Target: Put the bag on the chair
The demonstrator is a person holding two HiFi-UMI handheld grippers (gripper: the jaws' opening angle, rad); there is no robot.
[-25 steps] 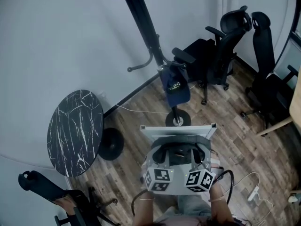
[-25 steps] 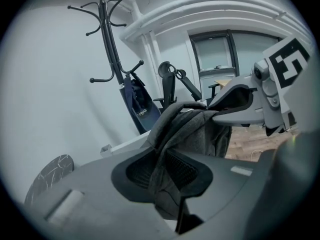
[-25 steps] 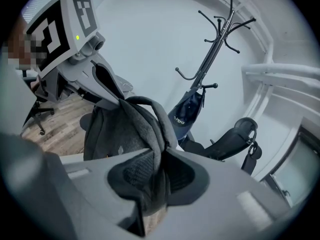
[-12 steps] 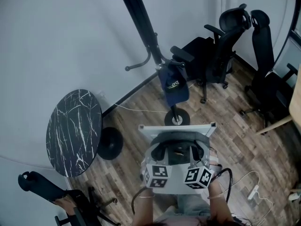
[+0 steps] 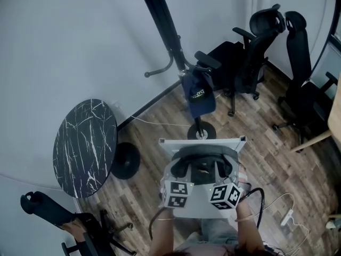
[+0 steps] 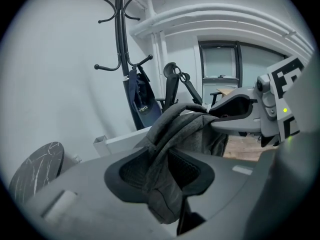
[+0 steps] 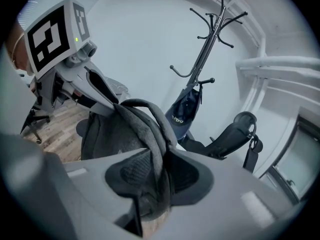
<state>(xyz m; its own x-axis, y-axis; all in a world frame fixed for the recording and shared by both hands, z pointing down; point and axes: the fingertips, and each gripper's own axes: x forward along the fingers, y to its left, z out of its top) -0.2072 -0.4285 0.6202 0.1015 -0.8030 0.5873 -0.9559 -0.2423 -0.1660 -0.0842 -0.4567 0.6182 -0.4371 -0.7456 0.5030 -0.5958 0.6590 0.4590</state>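
Hanging between the two grippers at 6 o'clock in the head view, the grey bag [image 5: 202, 170] is just near side of a white bar [image 5: 202, 141]. The left gripper [image 5: 183, 170] has one strap [image 6: 167, 134] between its jaws, and the right gripper [image 5: 224, 169] has the other strap [image 7: 150, 119]. Both pairs of jaws are opening, but the pads touch the straps. A black chair [image 5: 242, 63] stands at 1 o'clock, a rack [image 5: 165, 25] with a navy cap [image 5: 198, 95] at 12, and a marble table [image 5: 85, 148] at 9.
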